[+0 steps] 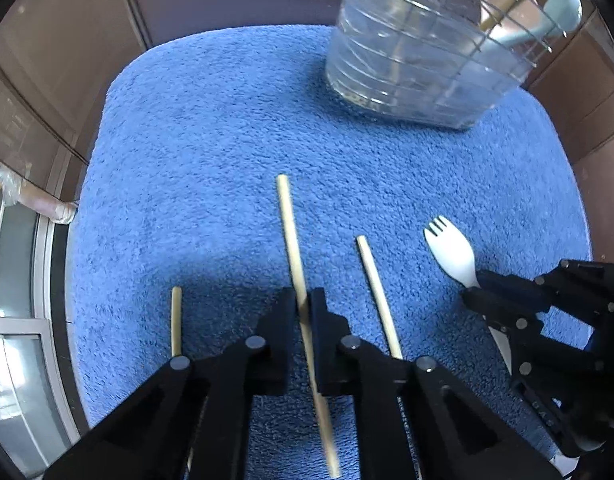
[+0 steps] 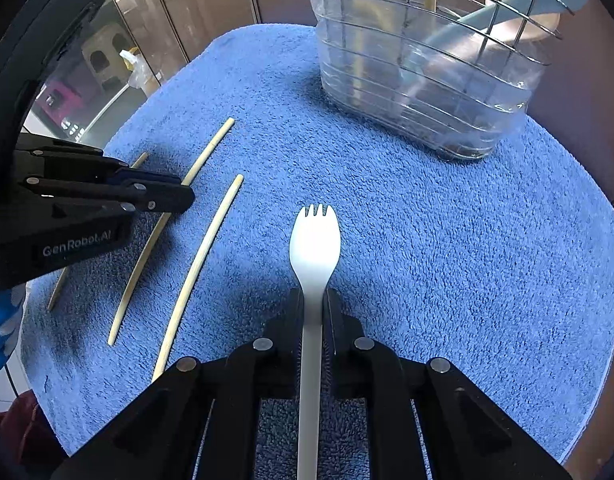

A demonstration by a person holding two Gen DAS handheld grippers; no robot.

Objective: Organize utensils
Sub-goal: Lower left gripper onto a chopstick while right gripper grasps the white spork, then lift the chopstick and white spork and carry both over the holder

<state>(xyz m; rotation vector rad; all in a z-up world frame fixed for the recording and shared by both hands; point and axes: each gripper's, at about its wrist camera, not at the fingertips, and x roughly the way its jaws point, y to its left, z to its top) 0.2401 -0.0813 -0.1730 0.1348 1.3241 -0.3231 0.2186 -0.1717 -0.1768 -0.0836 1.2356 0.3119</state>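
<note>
My left gripper (image 1: 303,300) is shut on a pale wooden chopstick (image 1: 291,236) that points forward over the blue towel (image 1: 227,140). Two more chopsticks lie on the towel, one to its left (image 1: 176,320) and one to its right (image 1: 377,292). My right gripper (image 2: 314,300) is shut on the handle of a white spork (image 2: 315,240), tines forward. The right gripper also shows in the left wrist view (image 1: 477,286), and the left gripper shows in the right wrist view (image 2: 179,196). A wire utensil basket (image 1: 419,52) lined with clear plastic stands at the far right and holds chopsticks and spoons.
The towel (image 2: 427,260) covers a small table with brown panelled walls (image 1: 67,40) behind it. A glass door and a floor lie to the left (image 1: 15,320). The basket also shows in the right wrist view (image 2: 427,76).
</note>
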